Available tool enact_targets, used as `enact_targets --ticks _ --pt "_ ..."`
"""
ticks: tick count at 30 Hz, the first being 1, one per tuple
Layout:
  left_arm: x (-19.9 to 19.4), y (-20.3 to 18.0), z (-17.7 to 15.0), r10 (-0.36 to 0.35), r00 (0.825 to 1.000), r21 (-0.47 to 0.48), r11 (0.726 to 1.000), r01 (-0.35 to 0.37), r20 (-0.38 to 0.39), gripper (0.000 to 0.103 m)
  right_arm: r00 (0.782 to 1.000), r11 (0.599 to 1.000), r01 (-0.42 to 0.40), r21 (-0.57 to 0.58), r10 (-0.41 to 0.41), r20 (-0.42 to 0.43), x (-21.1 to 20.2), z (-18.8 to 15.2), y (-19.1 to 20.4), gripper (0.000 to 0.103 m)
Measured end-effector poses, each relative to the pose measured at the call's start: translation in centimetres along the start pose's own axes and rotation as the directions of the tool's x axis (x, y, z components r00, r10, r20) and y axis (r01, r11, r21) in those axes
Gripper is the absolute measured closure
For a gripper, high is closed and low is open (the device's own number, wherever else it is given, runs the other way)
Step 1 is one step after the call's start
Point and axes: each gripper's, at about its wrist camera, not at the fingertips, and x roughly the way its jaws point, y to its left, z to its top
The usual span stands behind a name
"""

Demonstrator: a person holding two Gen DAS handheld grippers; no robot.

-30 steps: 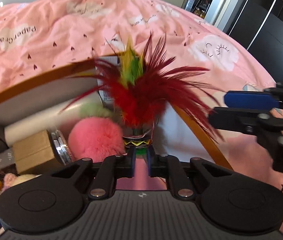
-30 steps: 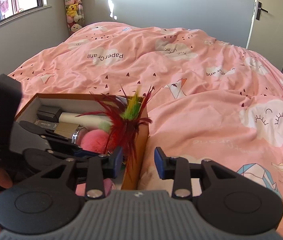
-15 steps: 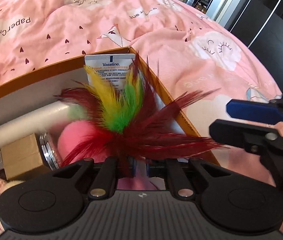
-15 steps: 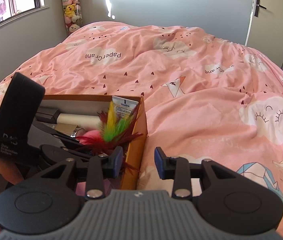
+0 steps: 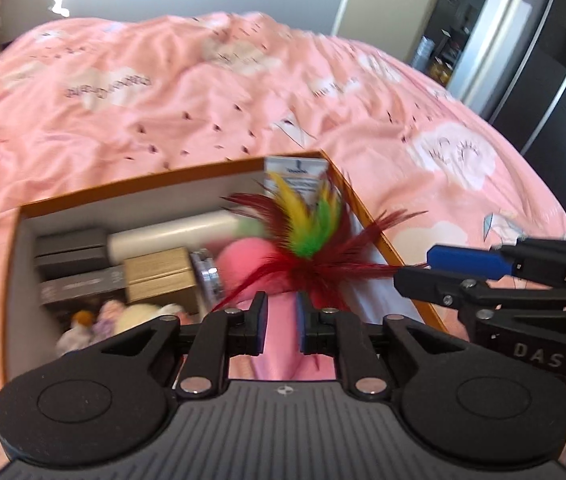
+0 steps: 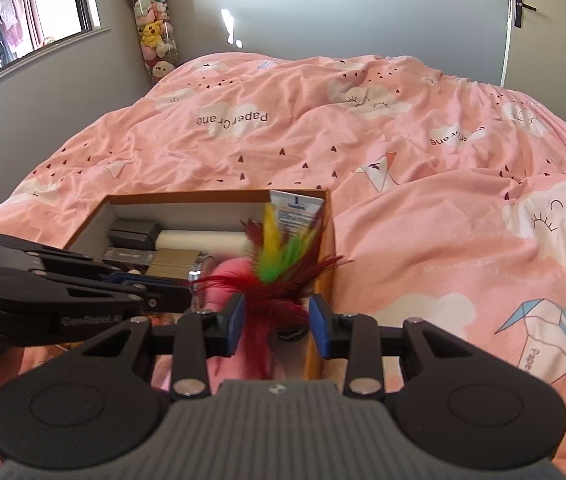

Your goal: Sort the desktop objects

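A shuttlecock with dark red, yellow and green feathers lies tipped over at the right end of the open cardboard box, against a pink pom-pom and a white Vaseline tube. My left gripper hovers above the box's near side; its jaws are opening with nothing between them. My right gripper is open and empty over the box's near right corner, with the shuttlecock below and beyond its fingers. The left gripper reaches in from the left in the right wrist view.
The box also holds a white roll, a gold carton, dark cases and small plush toys. It sits on a pink patterned duvet. A grey wall, a window and a door stand behind the bed.
The left gripper let go of the shuttlecock, then rose and drew back from the box. The shuttlecock tipped from upright onto its side in the box. The right gripper barely moved.
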Motion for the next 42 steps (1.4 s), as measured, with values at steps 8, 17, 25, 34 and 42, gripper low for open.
enact_targets --ticks 8,17,25,34,42 --pt "-4.2 0.9 -2.5 0.092 0.995 -0.043 0.995 -0.090 0.049 0.074 0.999 1.000 0.017 0.002 -0.017 0.043 -1.4 -1.9 3.1 0.065" --pt "-7.4 1.1 -5.6 0.175 0.977 -0.064 0.984 -0.169 0.119 0.037 0.994 0.998 0.053 0.032 -0.055 0.091 -3.4 -4.7 5.1 0.065" --pt "-9.4 0.6 -8.7 0.230 0.963 -0.073 0.972 -0.221 0.140 0.024 0.993 0.997 0.060 0.038 -0.064 0.104 -5.0 -7.8 7.1 0.060" --pt "-9.5 1.0 -11.2 0.282 0.954 -0.120 0.956 -0.270 0.102 0.024 0.989 0.996 0.085 0.006 -0.085 0.124 -5.5 -9.5 8.7 0.057" --pt "-8.7 0.8 -11.8 0.290 0.955 -0.102 0.954 -0.283 0.061 0.024 0.988 0.995 0.097 0.029 -0.100 0.114 -5.2 -10.2 8.5 0.054"
